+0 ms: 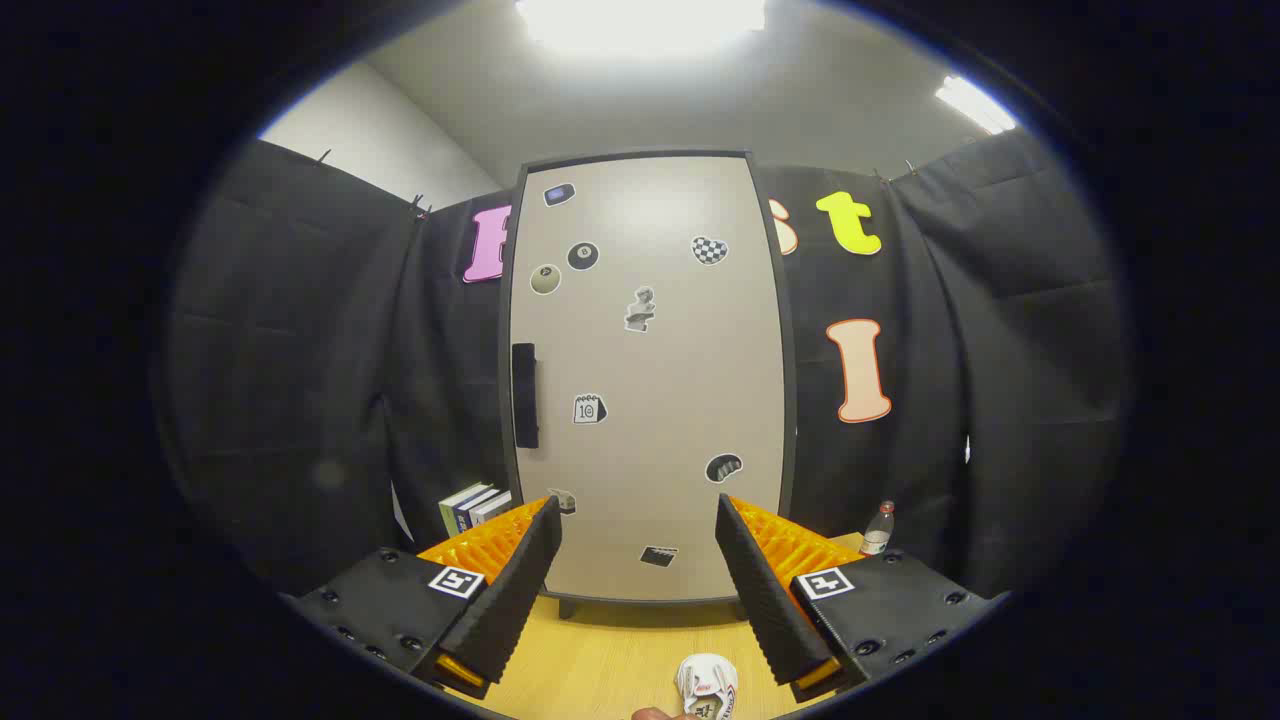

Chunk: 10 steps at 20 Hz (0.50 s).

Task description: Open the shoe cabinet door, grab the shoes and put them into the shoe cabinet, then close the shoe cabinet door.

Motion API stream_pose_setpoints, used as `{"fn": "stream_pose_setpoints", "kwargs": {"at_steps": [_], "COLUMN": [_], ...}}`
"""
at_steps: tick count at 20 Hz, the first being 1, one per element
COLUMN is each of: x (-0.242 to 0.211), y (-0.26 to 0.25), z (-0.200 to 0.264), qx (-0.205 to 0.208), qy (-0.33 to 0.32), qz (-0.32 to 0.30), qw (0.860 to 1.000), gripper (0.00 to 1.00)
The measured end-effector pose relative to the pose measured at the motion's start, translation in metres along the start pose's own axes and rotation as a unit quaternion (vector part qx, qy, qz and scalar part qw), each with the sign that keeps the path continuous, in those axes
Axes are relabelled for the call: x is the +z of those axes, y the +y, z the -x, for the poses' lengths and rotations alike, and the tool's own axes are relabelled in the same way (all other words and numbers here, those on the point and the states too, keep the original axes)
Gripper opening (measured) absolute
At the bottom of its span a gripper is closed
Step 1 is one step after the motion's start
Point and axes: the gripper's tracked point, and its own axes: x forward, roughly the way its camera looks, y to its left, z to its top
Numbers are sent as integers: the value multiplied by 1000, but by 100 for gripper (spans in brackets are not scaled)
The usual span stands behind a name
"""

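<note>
Gripper view. The gripper [638, 520] hovers over a wooden table [600, 660] with its two fingers [525, 580] spread wide apart and nothing between them: the claw is released.

Straight ahead, at 12 o'clock from the fingertips, stands the shoe cabinet [648, 380], upright on short legs at the far side of the table. Its pale door [660, 350] is shut and dotted with small stickers [640, 308]. A dark vertical handle [524, 395] sits on the door's edge at about 10 o'clock from the fingertips.

A white shoe [706, 688] lies on the table near the base of the fingers, at roughly 5 o'clock from the fingertips, partly cut off.

Upright books [474, 506] stand at 9 o'clock, behind one finger beside the cabinet. A clear bottle [877, 530] stands at 3 o'clock, beyond the other finger.
</note>
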Motion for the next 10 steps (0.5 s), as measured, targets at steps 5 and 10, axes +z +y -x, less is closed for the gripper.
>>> {"fn": "stream_pose_setpoints", "kwargs": {"at_steps": [5, 10], "x": [0, -3], "y": [6, 9], "z": [0, -1], "qx": [7, 11], "qy": [0, 4], "qz": [-1, 2], "qw": [1000, 1000], "gripper": [97, 97]}}
